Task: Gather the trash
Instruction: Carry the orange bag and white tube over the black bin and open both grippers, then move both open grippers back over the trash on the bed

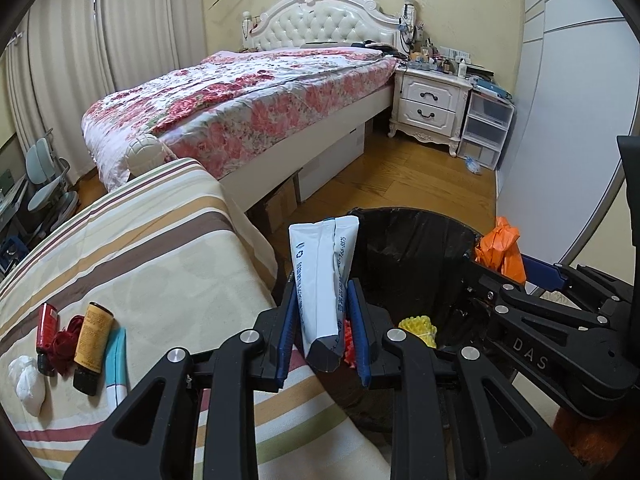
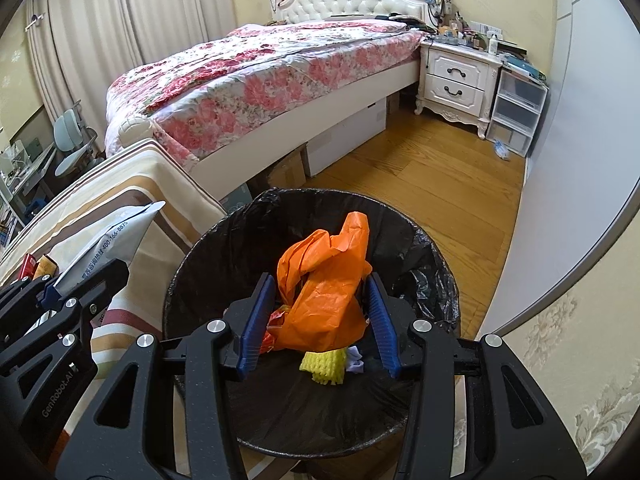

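The left gripper [image 1: 324, 320] is clamped narrowly on a white pouch [image 1: 323, 276], gripping its lower half; the pouch's long axis runs forward along the fingers and stands out well past the fingertips. The bin [image 1: 416, 240], lined with a black bag, lies ahead of this gripper and to its right, so the pouch's free end sits beside the bin's near rim rather than over the opening. The right gripper [image 2: 318, 320] is closed at a middling width on a crumpled orange bag [image 2: 324, 280], with both blue pads pressed against its sides. This gripper hangs directly over the mouth of the bin [image 2: 208, 240], and the orange bag is straight above the trash already inside: a yellow foam net [image 2: 324, 366] and a scrap of white cloth. The right hand is therefore the nearer of the two to a clean drop; the left appears to need a further shift rightward before release. More items remain on the striped cover [image 1: 160, 248] to the left gripper's left: a red bottle [image 1: 45, 332], a tan tube [image 1: 93, 344] and a white wad [image 1: 27, 384].
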`<state>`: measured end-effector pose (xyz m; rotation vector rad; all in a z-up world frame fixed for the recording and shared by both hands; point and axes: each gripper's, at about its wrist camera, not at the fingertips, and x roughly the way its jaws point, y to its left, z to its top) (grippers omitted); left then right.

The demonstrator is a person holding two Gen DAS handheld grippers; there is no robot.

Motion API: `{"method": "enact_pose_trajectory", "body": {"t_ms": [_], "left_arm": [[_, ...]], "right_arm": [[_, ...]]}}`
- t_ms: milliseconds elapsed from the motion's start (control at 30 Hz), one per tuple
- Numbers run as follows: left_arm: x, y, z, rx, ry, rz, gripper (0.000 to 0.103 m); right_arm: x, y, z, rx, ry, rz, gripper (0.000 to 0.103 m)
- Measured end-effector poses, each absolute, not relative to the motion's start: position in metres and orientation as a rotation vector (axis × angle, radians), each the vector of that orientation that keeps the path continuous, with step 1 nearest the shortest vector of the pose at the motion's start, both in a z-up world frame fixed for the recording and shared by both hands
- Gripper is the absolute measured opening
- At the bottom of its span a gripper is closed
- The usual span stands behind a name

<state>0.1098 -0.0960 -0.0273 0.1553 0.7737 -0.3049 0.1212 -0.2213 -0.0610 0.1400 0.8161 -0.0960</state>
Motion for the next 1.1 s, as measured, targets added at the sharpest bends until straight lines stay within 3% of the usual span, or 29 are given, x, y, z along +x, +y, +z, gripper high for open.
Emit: {"method": "enact_pose_trajectory", "body": {"t_ms": [33, 67, 167, 333, 1100], "left_arm": [[0.111, -0.097, -0.028, 0.156, 0.778, -0.306, 0.03], [0.113, -0.098, -0.029, 0.155, 0.782, -0.304, 0.034], [0.113, -0.096, -0.03, 0.144, 0.783, -0.289, 0.058], [0.112, -0.091, -0.029, 0.12, 0.788, -0.269, 0.069], [0.057, 0.0, -0.009, 0.065, 0.786, -0.139, 0.073]], "right_arm": [[0.121, -0.222, -0.062, 0.143, 0.816, -0.099, 0.047], [0.121, -0.223, -0.062, 0.145, 0.816, -0.104, 0.055], [0.121, -0.227, -0.061, 0.149, 0.807, -0.122, 0.063], [0.119, -0.231, -0.061, 0.152, 0.808, -0.143, 0.063], [0.079, -0.168, -0.057, 0.127, 0.831, -0.034, 0.064]]}}
